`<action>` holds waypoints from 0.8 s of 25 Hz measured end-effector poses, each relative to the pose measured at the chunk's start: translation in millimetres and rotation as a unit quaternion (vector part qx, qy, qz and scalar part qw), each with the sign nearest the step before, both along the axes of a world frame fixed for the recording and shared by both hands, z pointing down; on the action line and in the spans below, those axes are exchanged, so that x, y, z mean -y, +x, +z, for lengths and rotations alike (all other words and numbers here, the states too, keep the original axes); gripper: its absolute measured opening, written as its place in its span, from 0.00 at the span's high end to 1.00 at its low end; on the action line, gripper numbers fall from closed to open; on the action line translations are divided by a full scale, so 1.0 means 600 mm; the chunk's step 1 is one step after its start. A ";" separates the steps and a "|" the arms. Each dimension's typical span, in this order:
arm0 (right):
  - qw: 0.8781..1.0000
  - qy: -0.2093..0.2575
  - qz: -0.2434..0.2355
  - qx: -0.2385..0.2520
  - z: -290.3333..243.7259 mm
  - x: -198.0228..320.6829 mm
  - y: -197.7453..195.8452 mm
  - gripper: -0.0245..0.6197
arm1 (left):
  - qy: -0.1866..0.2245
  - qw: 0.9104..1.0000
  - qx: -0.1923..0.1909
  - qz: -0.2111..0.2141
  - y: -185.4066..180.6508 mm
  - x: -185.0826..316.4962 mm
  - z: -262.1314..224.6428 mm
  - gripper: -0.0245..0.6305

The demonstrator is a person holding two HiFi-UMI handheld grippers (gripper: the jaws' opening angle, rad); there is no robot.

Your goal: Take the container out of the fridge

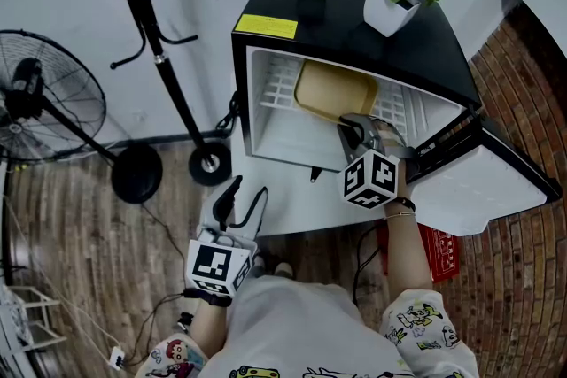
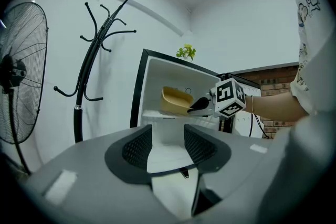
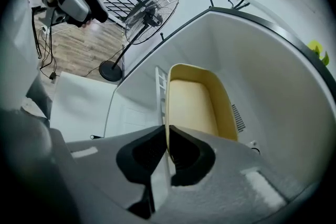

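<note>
At the small black fridge (image 1: 354,49), the right gripper (image 1: 353,130) is reaching into the white interior, jaws pinching narrow on the near rim of the tan rectangular plastic container (image 1: 332,91). The rim is sitting edge-on between the pads. The container is resting flat on the white wire shelf (image 1: 276,84) in the fridge's upper part, fully inside and nearer the side where the fridge door (image 1: 483,181) is hanging wide open. The left gripper (image 1: 233,190) is hanging outside the fridge, in front of its opening and well apart from it, with jaws standing wide and nothing between them. The fridge is sitting on a low white surface (image 1: 292,212). Two potted plants in white pots (image 1: 390,11) are standing on the fridge's top. A black coat stand (image 1: 151,31) and a black pedestal fan (image 1: 40,93) are standing on the wooden floor, on the fridge's side away from the door.
</note>
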State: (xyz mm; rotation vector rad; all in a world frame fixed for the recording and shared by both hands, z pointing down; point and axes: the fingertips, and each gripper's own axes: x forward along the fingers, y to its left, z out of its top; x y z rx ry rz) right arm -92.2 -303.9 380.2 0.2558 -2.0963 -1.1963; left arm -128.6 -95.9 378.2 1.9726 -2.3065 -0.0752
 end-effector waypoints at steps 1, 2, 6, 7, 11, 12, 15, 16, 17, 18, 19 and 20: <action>1.000 0.000 0.000 0.001 -0.002 -0.002 0.001 0.94 | 0.000 1.000 0.001 0.000 0.000 -0.002 -0.001 0.68; 1.000 0.000 -0.001 0.002 -0.003 -0.004 0.001 0.94 | 0.001 1.000 0.002 0.000 0.001 -0.003 -0.001 0.68; 1.000 0.001 -0.002 0.004 -0.009 -0.016 0.006 0.94 | 0.002 1.000 0.007 0.005 0.006 -0.009 0.000 0.69; 1.000 0.001 -0.002 0.006 -0.011 -0.019 0.007 0.94 | 0.002 1.000 0.007 0.007 0.008 -0.011 -0.002 0.69; 1.000 0.000 -0.002 0.011 -0.017 -0.035 0.016 0.94 | 0.002 1.000 0.008 0.013 0.017 -0.019 -0.004 0.70; 1.000 0.000 -0.002 0.012 -0.019 -0.038 0.019 0.95 | 0.003 1.000 0.009 0.015 0.020 -0.021 -0.004 0.70; 1.000 -0.001 0.000 0.017 -0.023 -0.049 0.030 0.94 | 0.005 1.000 0.011 0.019 0.029 -0.029 -0.003 0.71; 1.000 -0.002 0.002 0.018 -0.024 -0.053 0.035 0.94 | 0.004 1.000 0.011 0.020 0.032 -0.032 -0.004 0.71; 1.000 -0.003 0.003 0.020 -0.024 -0.057 0.039 0.94 | 0.004 1.000 0.010 0.021 0.035 -0.034 -0.005 0.71; 1.000 -0.004 0.003 0.022 -0.025 -0.061 0.044 0.94 | 0.004 1.000 0.010 0.022 0.038 -0.037 -0.006 0.72; 1.000 -0.005 0.004 0.024 -0.026 -0.066 0.049 0.94 | 0.005 1.000 0.011 0.023 0.041 -0.039 -0.006 0.72; 1.000 -0.007 0.005 0.026 -0.027 -0.070 0.054 0.94 | 0.005 1.000 0.011 0.024 0.044 -0.041 -0.007 0.72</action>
